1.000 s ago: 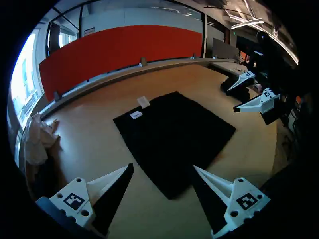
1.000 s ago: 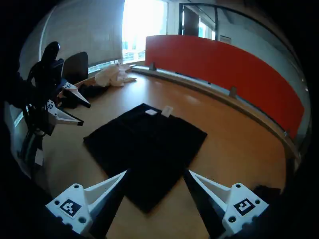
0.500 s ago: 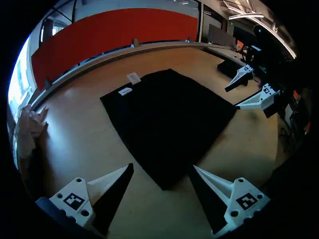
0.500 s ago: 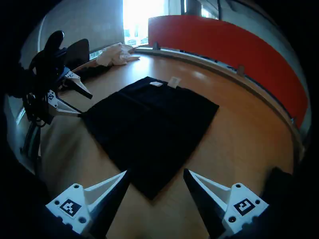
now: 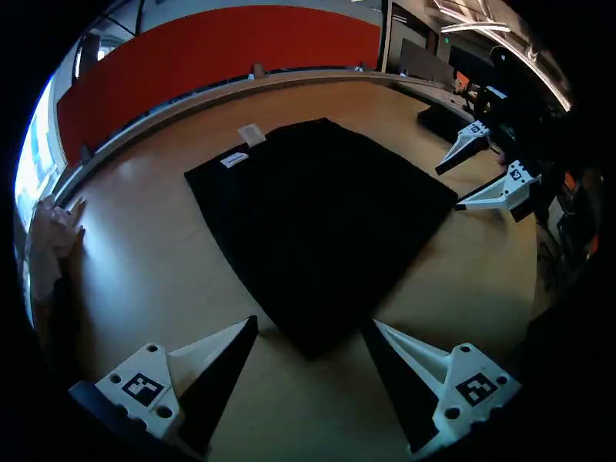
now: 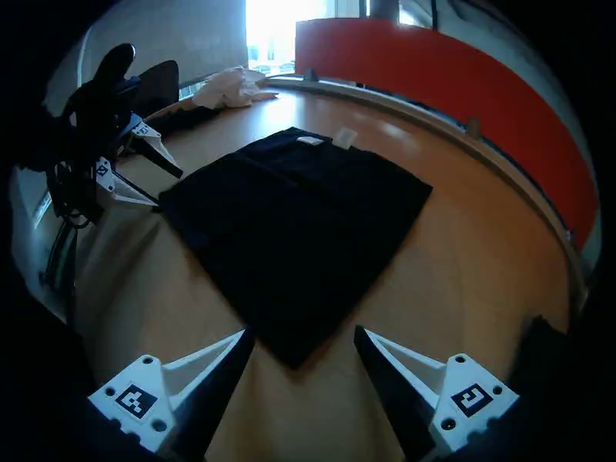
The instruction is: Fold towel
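both tools moved in closer to the towel, corners now between the fingers. left tool [image 5: 309,322] wide open, holding nothing, a corner of the black towel [image 5: 323,223] in its gap. right tool [image 6: 304,333] same, open and empty at another corner. towel lies flat on the counter [image 5: 138,254], white tags [image 5: 235,159] at the far edge. fold not begun, corner grasps likely next.

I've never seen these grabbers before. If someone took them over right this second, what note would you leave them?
Left gripper: open, empty, aimed at a near corner of the black towel.
Right gripper: open, empty, at another corner.
Towel: flat on the wooden table, white tags at its far edge.
Done: no corner gripped yet.
Left: pinch both corners, carry them across, probably toward the tagged edge.
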`<action>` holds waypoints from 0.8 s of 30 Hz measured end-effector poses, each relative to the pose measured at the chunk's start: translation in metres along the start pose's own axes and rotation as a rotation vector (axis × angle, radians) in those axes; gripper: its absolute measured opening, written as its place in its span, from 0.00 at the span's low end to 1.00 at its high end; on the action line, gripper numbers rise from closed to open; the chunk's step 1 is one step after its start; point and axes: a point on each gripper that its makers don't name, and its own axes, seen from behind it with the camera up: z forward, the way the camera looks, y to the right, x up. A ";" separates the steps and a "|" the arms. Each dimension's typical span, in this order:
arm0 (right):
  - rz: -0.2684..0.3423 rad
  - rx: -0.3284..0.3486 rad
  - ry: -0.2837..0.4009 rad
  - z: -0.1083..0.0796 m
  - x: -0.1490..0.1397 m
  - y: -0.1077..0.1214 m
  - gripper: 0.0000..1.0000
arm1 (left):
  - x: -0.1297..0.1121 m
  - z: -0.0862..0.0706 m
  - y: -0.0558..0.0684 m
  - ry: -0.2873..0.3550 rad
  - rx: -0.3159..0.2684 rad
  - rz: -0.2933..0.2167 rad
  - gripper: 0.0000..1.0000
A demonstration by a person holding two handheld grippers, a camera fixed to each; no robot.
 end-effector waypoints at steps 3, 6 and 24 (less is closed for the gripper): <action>-0.004 0.000 -0.002 0.001 -0.001 0.000 1.00 | -0.002 0.001 0.001 -0.002 0.002 0.005 1.00; -0.006 0.002 -0.004 0.002 -0.003 0.000 0.97 | -0.002 0.002 0.001 -0.006 0.007 0.017 1.00; -0.005 0.018 0.007 0.001 -0.003 -0.008 0.58 | -0.003 0.004 0.002 -0.015 0.038 0.003 0.75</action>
